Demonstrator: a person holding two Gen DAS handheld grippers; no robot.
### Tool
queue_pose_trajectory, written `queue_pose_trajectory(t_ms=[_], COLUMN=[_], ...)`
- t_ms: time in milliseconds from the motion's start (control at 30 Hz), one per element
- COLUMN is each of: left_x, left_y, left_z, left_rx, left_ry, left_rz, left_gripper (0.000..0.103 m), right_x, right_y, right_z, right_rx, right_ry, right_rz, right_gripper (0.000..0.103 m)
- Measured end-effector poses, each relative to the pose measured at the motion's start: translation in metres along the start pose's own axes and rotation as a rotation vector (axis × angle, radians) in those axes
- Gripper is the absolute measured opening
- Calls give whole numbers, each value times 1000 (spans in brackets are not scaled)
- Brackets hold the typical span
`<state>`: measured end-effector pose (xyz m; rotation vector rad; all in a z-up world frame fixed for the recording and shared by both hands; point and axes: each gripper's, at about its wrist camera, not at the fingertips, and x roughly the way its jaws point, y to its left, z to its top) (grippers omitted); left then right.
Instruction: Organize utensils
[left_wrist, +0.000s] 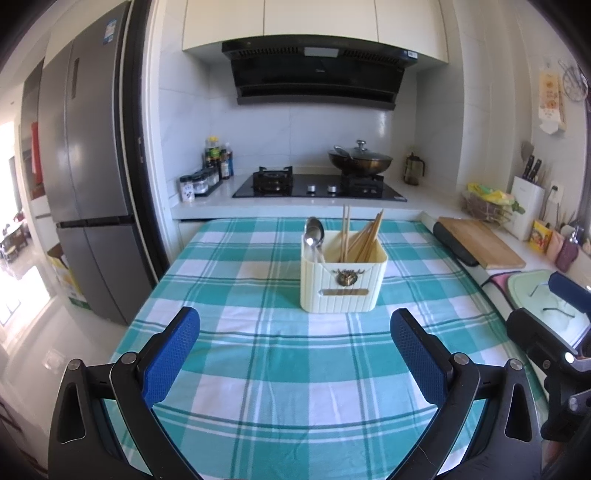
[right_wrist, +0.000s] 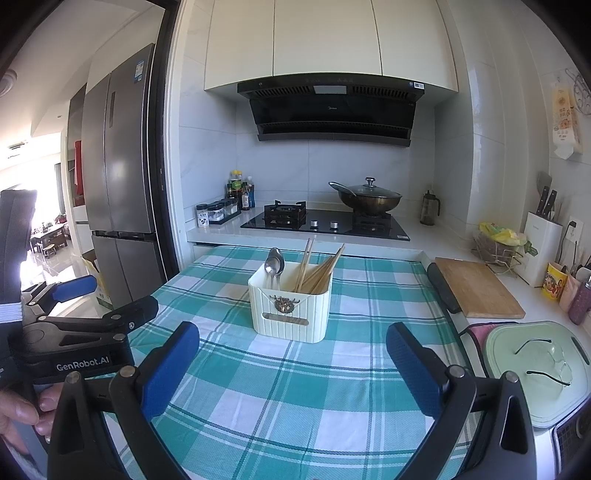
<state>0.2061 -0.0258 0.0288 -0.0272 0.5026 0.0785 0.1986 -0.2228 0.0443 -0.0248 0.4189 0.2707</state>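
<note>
Standing upright at mid-table on a teal-and-white checked tablecloth (left_wrist: 280, 369): a cream ribbed utensil holder (left_wrist: 341, 284), seen from the left wrist view at about 12 o'clock, just right of centre. Holding two metal spoons (left_wrist: 314, 230) bowl-up in its left section and a bundle of wooden chopsticks (left_wrist: 364, 236) leaning toward 1 o'clock in its right section. Hovering near the table's front edge at 6 o'clock, well apart from the holder: the left gripper (left_wrist: 295, 332), blue pads spread wide, nothing between them. Mirroring it in its own view, the right gripper (right_wrist: 291, 345), also spread wide and empty, with the holder at 12 o'clock. Gripping the left tool's handle at 8 o'clock in the right wrist view: a hand (right_wrist: 18, 413). Lying at 3 o'clock on the counter: a wooden cutting board (left_wrist: 480, 242). Sitting beyond at 12 o'clock: a black hob with a lidded wok (left_wrist: 360, 158).
</note>
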Motion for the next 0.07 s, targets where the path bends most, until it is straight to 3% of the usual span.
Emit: queue_pose_trajectory(t_ms=[67], left_x=[3], left_y=[-1], left_z=[0], left_rx=[8], left_ry=[-5], left_rz=[8], left_gripper=[103], right_x=[1], right_y=[-1], right_z=[-1], right_rx=[2], right_ry=[3], right_rz=[1], right_gripper=[103])
